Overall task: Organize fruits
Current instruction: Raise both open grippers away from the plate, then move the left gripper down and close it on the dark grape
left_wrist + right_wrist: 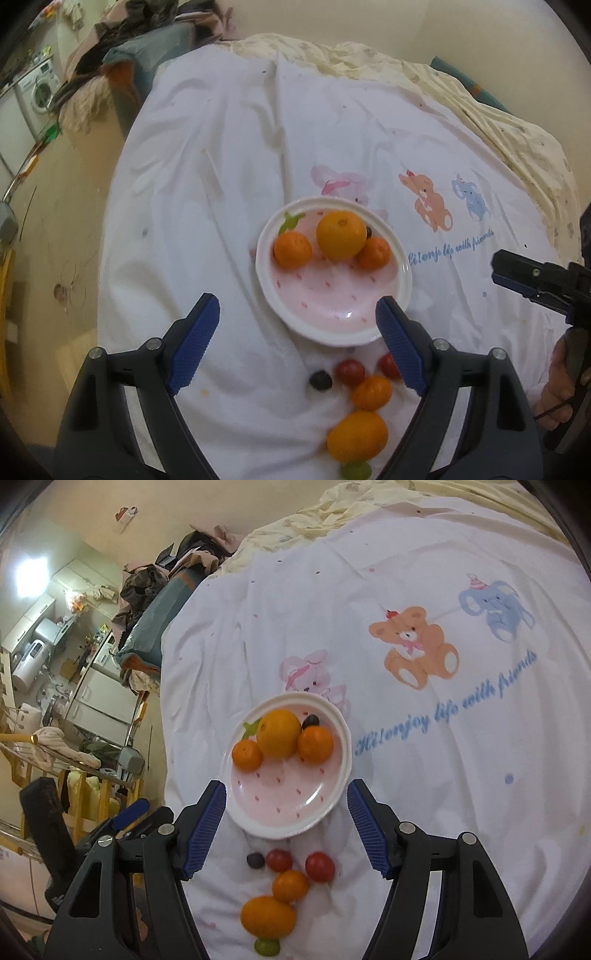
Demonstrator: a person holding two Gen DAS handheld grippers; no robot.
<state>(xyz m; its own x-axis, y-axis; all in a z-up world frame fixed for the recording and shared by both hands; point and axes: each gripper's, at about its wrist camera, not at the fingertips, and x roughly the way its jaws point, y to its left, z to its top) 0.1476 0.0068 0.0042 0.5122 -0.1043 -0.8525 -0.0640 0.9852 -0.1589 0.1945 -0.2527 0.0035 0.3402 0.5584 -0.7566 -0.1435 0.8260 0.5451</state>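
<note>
Fruits lie in two groups on a bed covered by a white quilt [424,812] printed with a bear, an elephant and a rabbit. Pink plate [280,794] with a white rim, in the middle of the quilt: its far half holds a large orange [279,733], two smaller mandarins [246,755] [315,744] touching it at left and right, and one dark grape [311,721] at the far rim. The near half of the plate is bare.

Loose group on the quilt, just near the plate: an oval orange fruit [267,916], a small mandarin [290,885] touching it on the far side, two red cherry tomatoes [279,860] [320,866], a dark grape [255,860] at the left, and a green grape [266,946] nearest the cameras.

Left gripper [297,339] and right gripper [286,823] both hover above the loose group, each with fingers spread wide and holding nothing; the near rim of the plate shows between the tips in both views. From the left wrist view the right gripper appears at the far right edge.

Progress, as judged: four pieces are on the plate and six remain on the quilt, so the sorting is somewhat under half done, assuming the plate is the intended place.
</note>
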